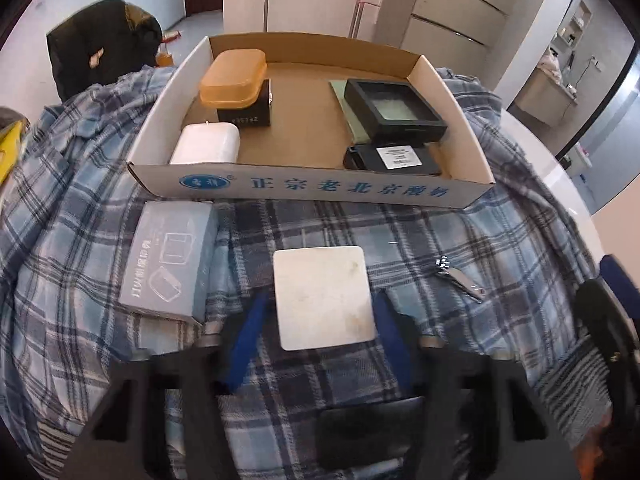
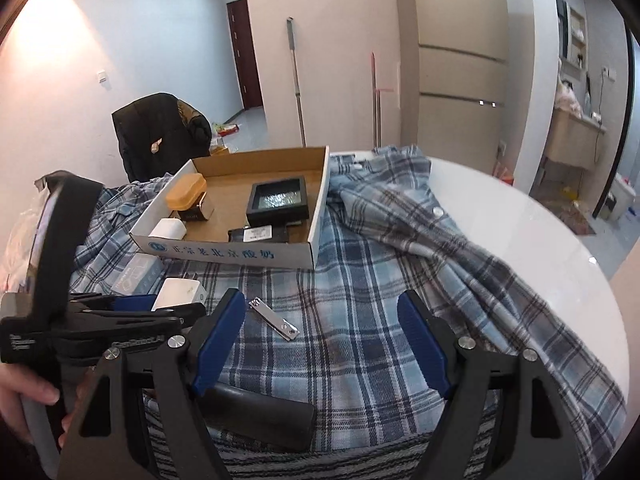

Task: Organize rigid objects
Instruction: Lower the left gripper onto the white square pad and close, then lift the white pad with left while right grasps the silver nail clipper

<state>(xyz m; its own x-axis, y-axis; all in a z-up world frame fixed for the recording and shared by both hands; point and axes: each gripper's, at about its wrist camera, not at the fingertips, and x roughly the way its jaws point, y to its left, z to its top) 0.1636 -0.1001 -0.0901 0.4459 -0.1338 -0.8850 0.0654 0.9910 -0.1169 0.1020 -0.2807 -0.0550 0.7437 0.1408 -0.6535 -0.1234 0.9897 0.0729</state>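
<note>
White square block [image 1: 325,297] between the left gripper's [image 1: 320,320] spread jaws, gripped.

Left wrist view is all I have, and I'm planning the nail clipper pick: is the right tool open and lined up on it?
Observer: The right tool is open and holds nothing. The nail clipper lies on the plaid cloth towards the left side of its gap, off centre.
Operator: And the white block in front of my tool, what is it?
Observer: A white plug adapter. The right wrist view shows metal prongs sticking out of its far end.
</note>
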